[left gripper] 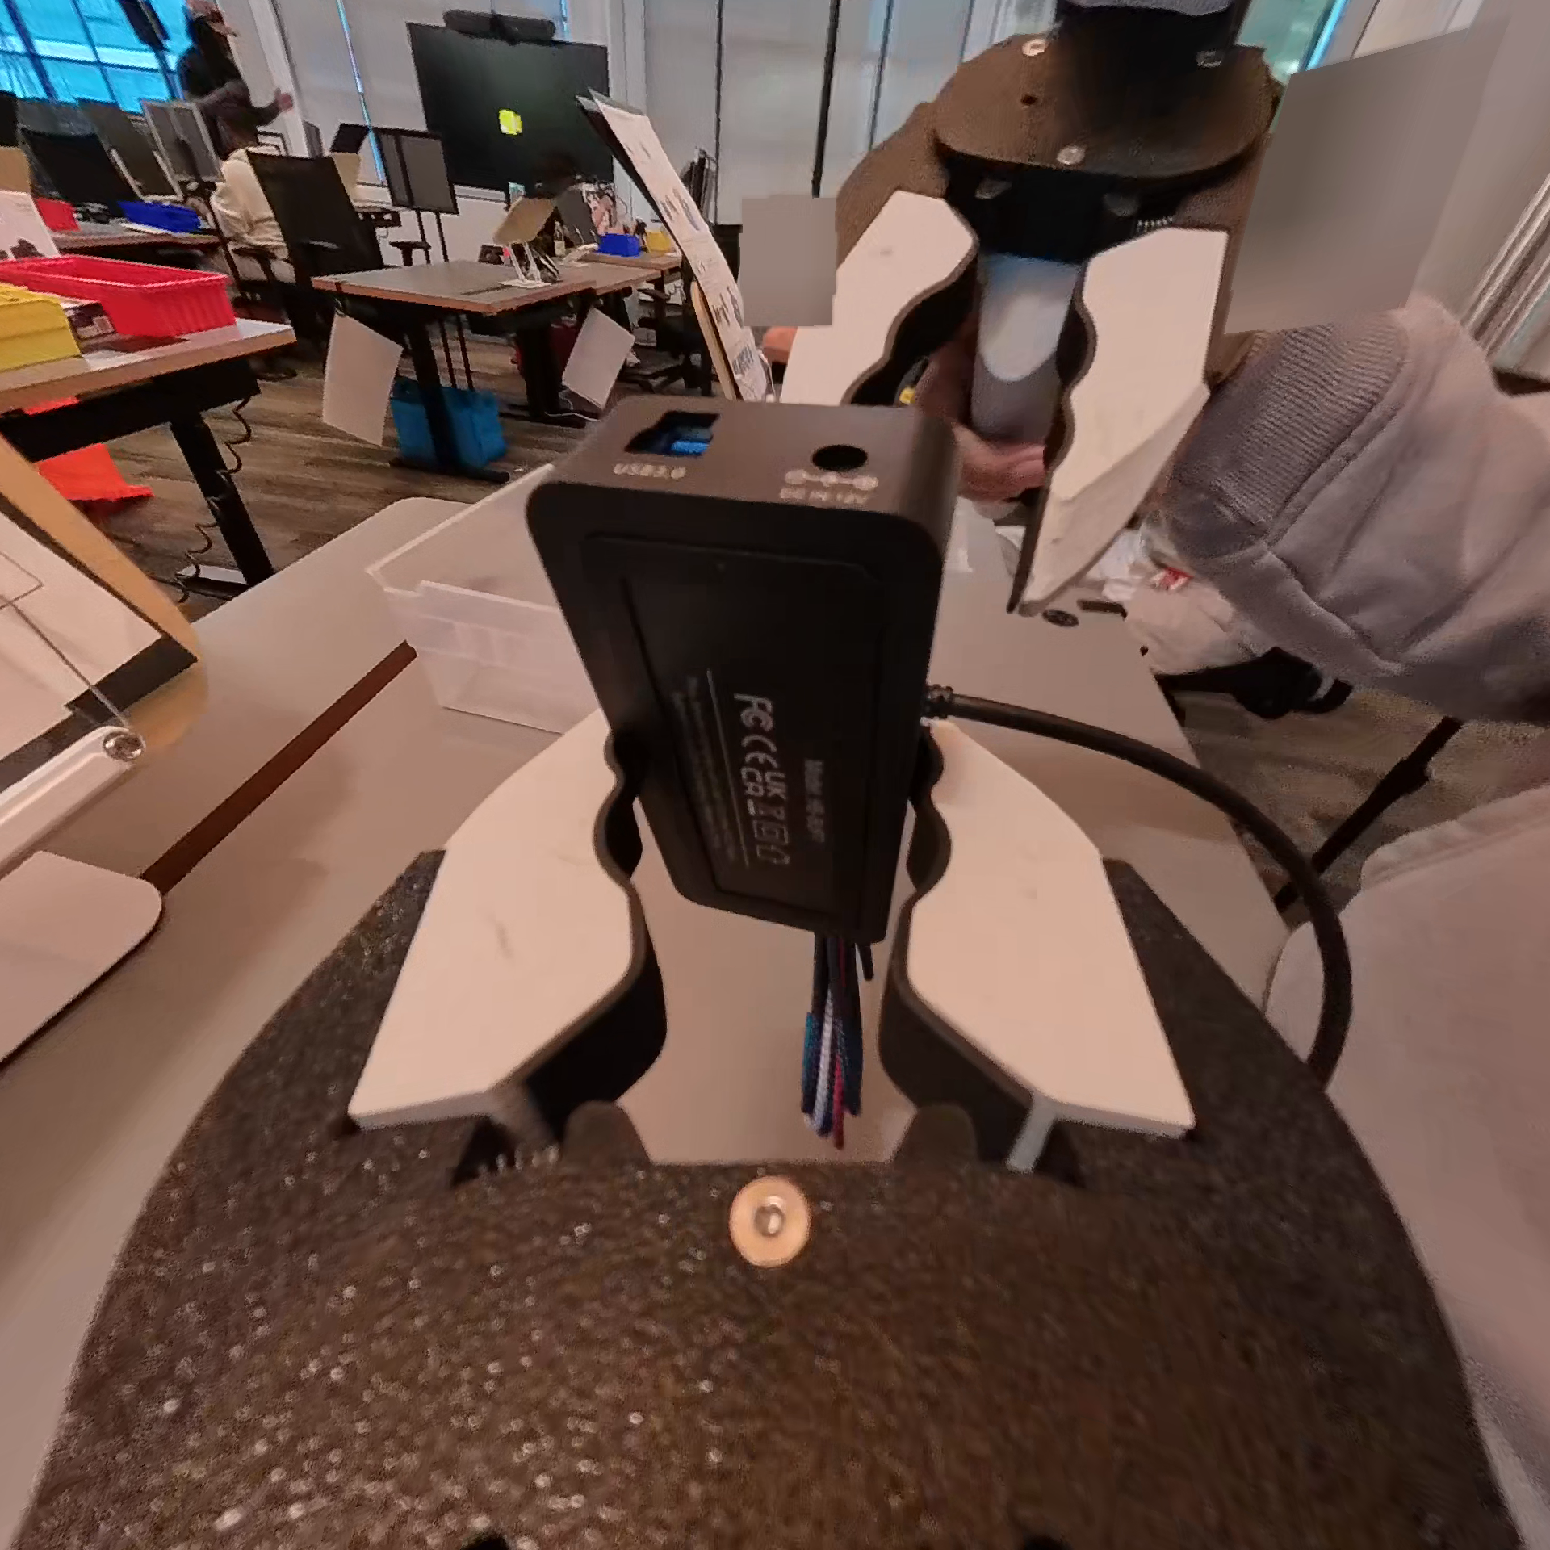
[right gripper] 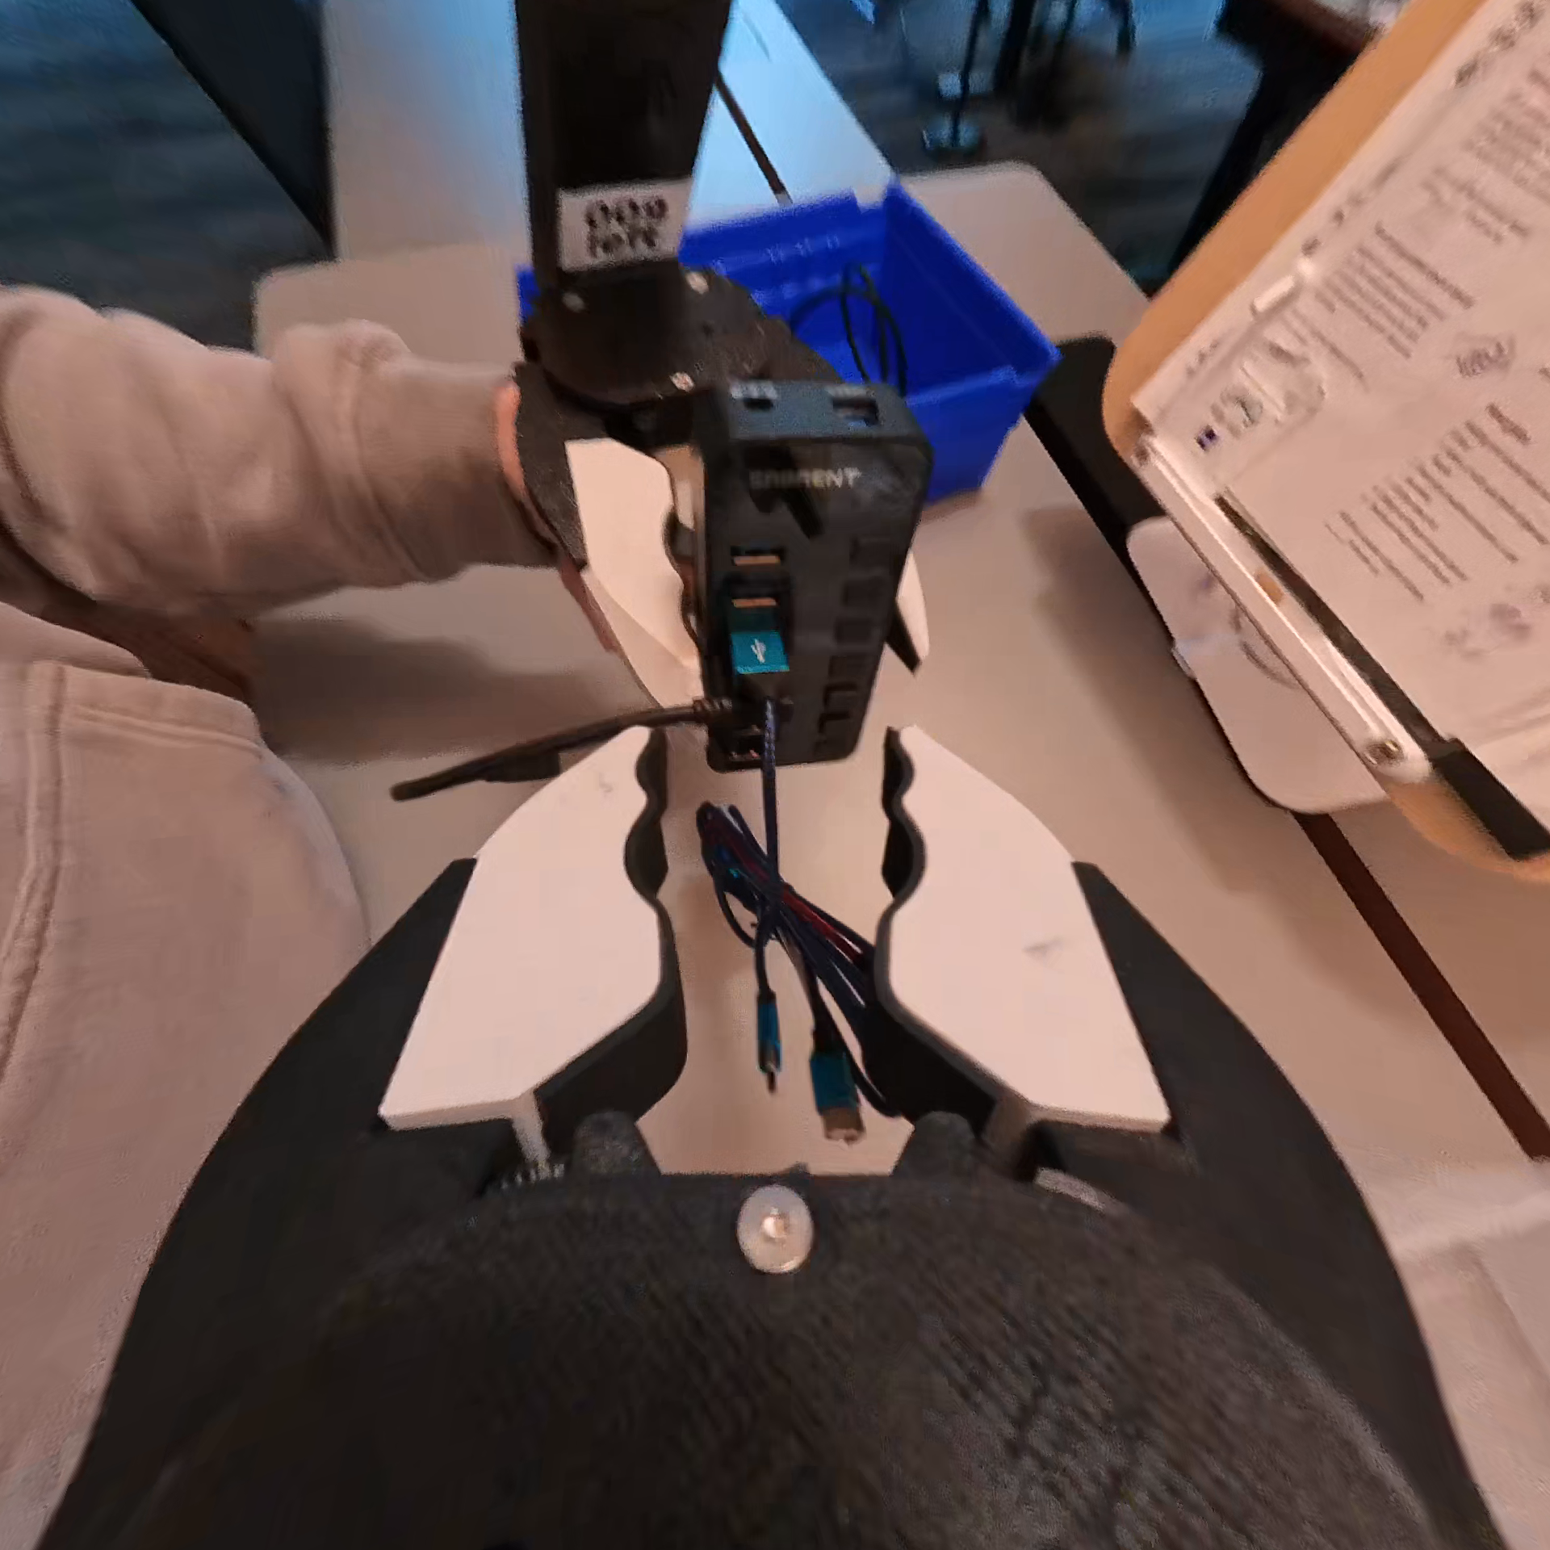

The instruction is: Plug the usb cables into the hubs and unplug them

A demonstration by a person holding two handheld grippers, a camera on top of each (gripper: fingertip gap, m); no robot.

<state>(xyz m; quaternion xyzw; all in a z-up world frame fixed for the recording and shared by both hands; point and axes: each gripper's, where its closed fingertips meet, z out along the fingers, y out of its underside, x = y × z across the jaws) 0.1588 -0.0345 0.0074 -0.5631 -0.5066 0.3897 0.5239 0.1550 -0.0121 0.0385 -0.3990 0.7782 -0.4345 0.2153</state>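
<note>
My left gripper [left gripper: 767, 772] is shut on a black USB hub [left gripper: 755, 629] and holds it upright above the table, its labelled back toward the left wrist camera. In the right wrist view the hub [right gripper: 805, 520] shows its port side. A teal USB plug [right gripper: 759, 646] sits in one port. Its braided cable [right gripper: 772, 839] hangs down between the fingers of my right gripper [right gripper: 772, 746], which is open and empty just below the hub. The cable's loose connectors [right gripper: 830, 1082] dangle near its palm. A black cable [right gripper: 545, 746] leaves the hub's side. My right gripper also shows beyond the hub in the left wrist view [left gripper: 964, 470].
A blue bin [right gripper: 948, 335] with a black cable in it stands behind the hub. A clear document stand [right gripper: 1342, 419] is at the right. A clear plastic tub [left gripper: 470, 621] sits on the beige table [left gripper: 293, 713]. The person's sleeves are close to both grippers.
</note>
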